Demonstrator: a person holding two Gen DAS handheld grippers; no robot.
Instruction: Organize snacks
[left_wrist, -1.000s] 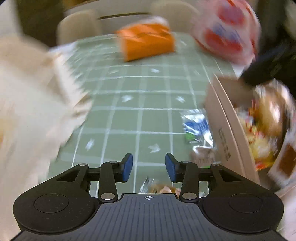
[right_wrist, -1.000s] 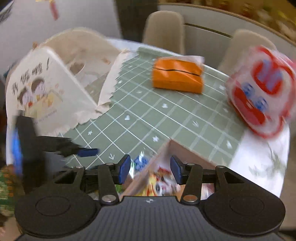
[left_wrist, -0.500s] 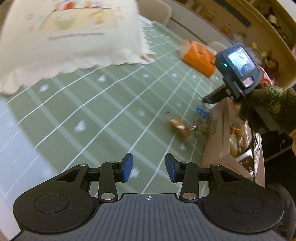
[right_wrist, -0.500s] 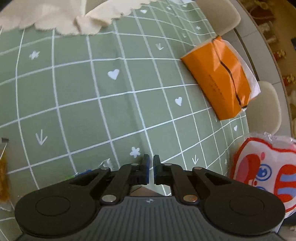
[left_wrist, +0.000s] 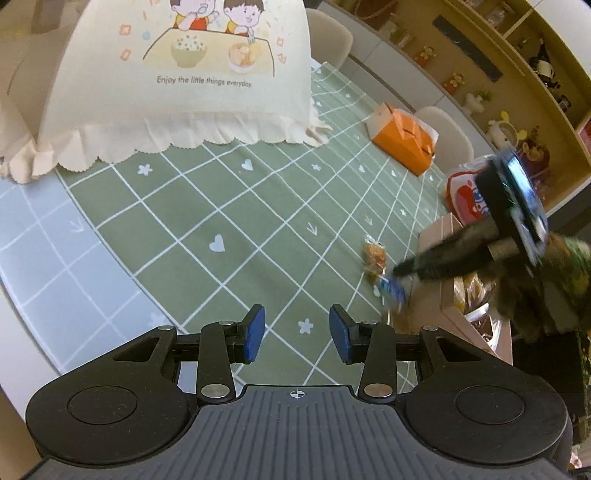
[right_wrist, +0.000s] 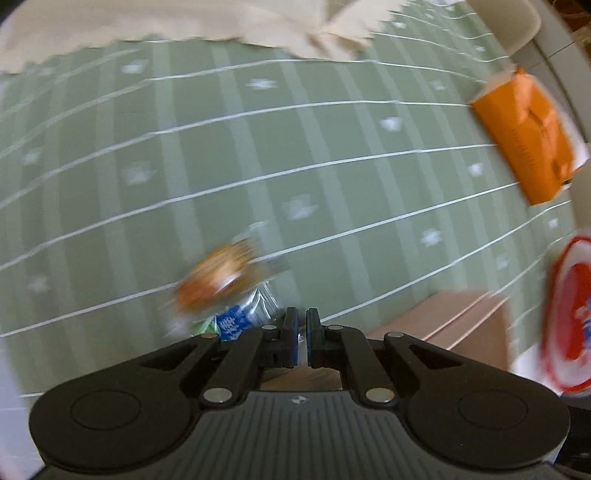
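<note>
An orange snack packet and a small blue packet lie on the green checked tablecloth, just left of a cardboard box holding several snacks. My right gripper, blurred, points down with its tips right above the blue packet. In the right wrist view the right gripper is shut, and I see nothing between its pads. There the orange packet and blue packet lie just left of the fingers, and the box sits to the right. My left gripper hovers open and empty over the cloth.
A cream mesh food cover with a cartoon print stands at the far left. An orange carton and a red-and-white bag lie beyond the box. Chairs and shelves line the far side. A camouflage sleeve reaches in from the right.
The right gripper went from open to shut and dropped toward the packets beside the box. The left gripper stayed open while its view swung across the table.
</note>
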